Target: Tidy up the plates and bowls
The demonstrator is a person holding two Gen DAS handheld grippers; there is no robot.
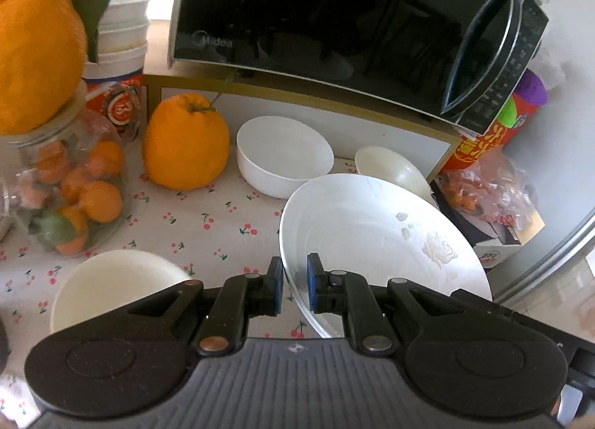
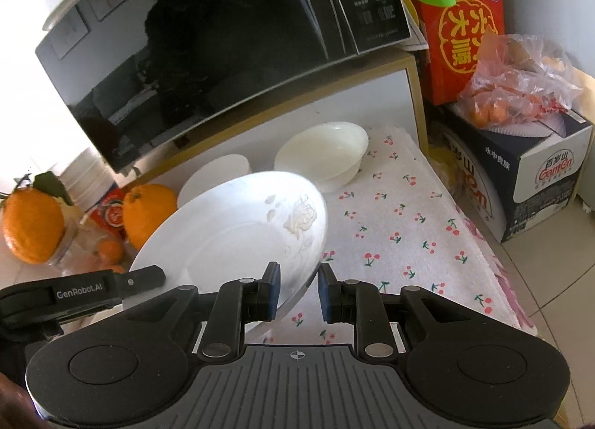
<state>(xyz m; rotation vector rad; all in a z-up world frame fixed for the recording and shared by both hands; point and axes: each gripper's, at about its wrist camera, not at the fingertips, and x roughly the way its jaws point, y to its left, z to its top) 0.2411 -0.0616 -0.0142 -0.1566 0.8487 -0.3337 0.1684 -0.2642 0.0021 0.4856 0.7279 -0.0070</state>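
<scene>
A large white plate with an embossed flower [image 1: 375,239] [image 2: 238,239] is held tilted above the cherry-print cloth. My left gripper [image 1: 294,287] is shut on its left rim. My right gripper [image 2: 299,289] straddles its right rim with the jaws slightly apart and a small gap to the rim. A white bowl [image 1: 284,155] [image 2: 214,178] and a cream bowl [image 1: 390,168] [image 2: 323,155] stand behind the plate under the microwave shelf. Another cream bowl [image 1: 115,284] sits at the near left.
A black microwave [image 1: 334,12] [image 2: 208,42] sits on a gold-framed shelf at the back. Large oranges [image 1: 186,140], a jar of small oranges [image 1: 70,198] and stacked cups [image 1: 119,68] stand at the left. Boxes [image 2: 528,176] and a plastic bag [image 2: 517,83] stand at the right.
</scene>
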